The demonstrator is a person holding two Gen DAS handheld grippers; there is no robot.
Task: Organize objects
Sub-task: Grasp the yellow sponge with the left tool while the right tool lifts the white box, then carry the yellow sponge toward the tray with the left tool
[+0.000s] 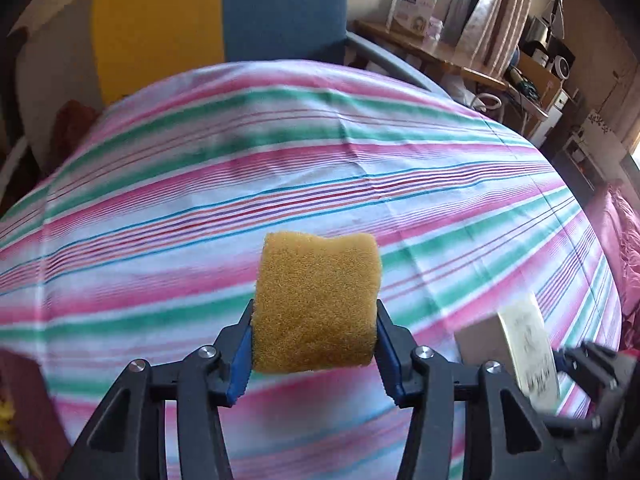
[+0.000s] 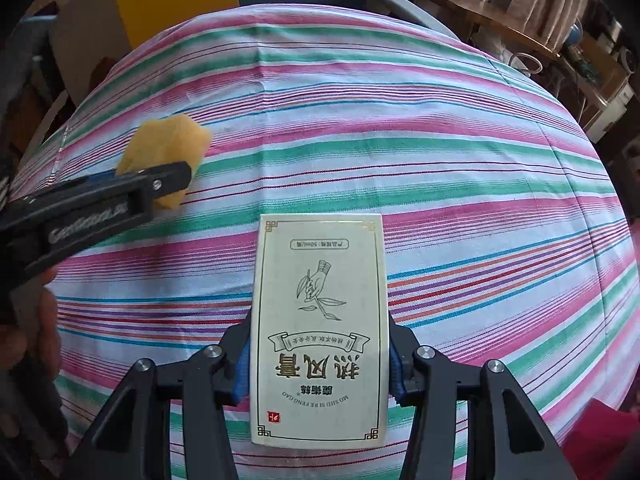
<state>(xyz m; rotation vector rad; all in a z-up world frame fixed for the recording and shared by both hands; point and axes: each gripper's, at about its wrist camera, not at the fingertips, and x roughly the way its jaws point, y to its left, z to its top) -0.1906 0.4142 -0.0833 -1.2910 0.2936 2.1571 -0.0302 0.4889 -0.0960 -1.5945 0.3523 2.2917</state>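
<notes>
Striped bedsheet (image 2: 440, 168) fills both views, bare ahead of each claw. Right claw (image 2: 320, 360) clamps the white carton (image 2: 320, 320); left claw (image 1: 314, 340) is clenched on the yellow sponge (image 1: 316, 300). Both lifted, neither placed yet, I reckon. Where they go stays out of view.

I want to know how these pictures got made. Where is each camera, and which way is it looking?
Left wrist: sits on the left gripper, looking along its jaws, shut on a sponge, down at the striped cloth.
Right wrist: sits on the right gripper, looking along its jaws, shut on a box; a hand shows at left.
Shared: cloth, sponge, box, and each view sees the other gripper.
</notes>
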